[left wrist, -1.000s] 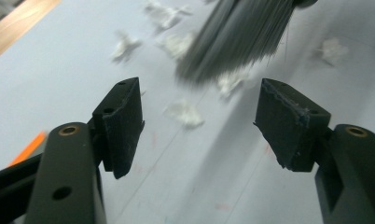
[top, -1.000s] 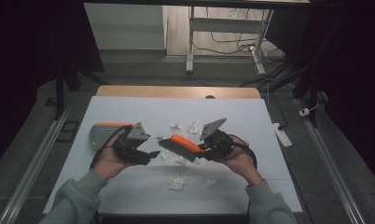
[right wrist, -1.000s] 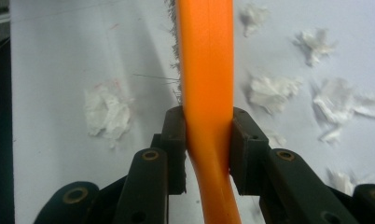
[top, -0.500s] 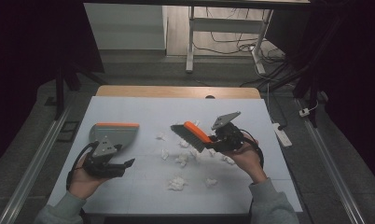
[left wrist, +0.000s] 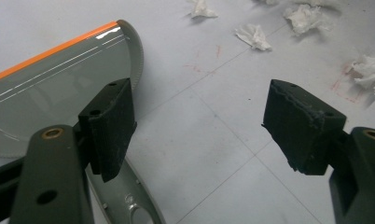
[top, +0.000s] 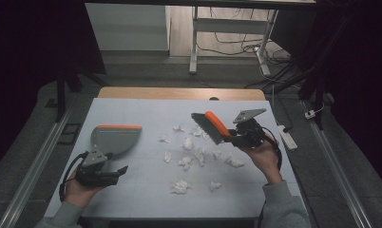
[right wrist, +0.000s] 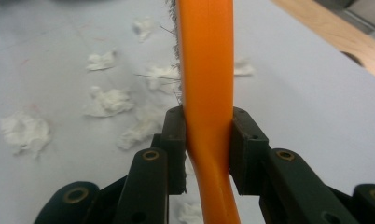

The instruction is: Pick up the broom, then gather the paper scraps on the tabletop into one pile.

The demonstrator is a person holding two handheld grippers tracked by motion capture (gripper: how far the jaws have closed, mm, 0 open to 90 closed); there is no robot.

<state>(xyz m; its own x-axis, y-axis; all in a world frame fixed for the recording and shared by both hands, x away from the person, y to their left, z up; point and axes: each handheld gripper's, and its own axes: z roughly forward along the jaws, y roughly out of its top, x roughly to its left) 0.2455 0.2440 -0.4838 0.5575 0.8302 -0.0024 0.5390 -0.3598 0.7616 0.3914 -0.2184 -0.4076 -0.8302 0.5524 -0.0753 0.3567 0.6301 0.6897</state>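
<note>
The right tool (right wrist: 206,149) is clamped on the orange handle of the brush (right wrist: 205,70), one pad on each side of it, and the right gripper view shows what the high view cannot: the handle bends just below the pads and thin bristles stick out along its left edge. In the high view the right tool (top: 232,137) holds the brush (top: 209,126) raised and slanting over the scattered paper scraps (top: 188,143), bristles toward the left. The left tool (left wrist: 199,121) stands wide with nothing between its pads; its jaws have just been opening. The left gripper view shows the left pad hanging over the back edge of the dustpan (left wrist: 59,88), whose grey handle runs under the jaw, though whether they touch I cannot tell. In the high view the left tool (top: 123,169) sits at the near left of the counter (top: 141,199), just in front of the dustpan (top: 115,138), which lies flat with its orange lip on the far side, well apart from the brush. The scraps lie between the dustpan and the brush, a few nearer the front edge.
</note>
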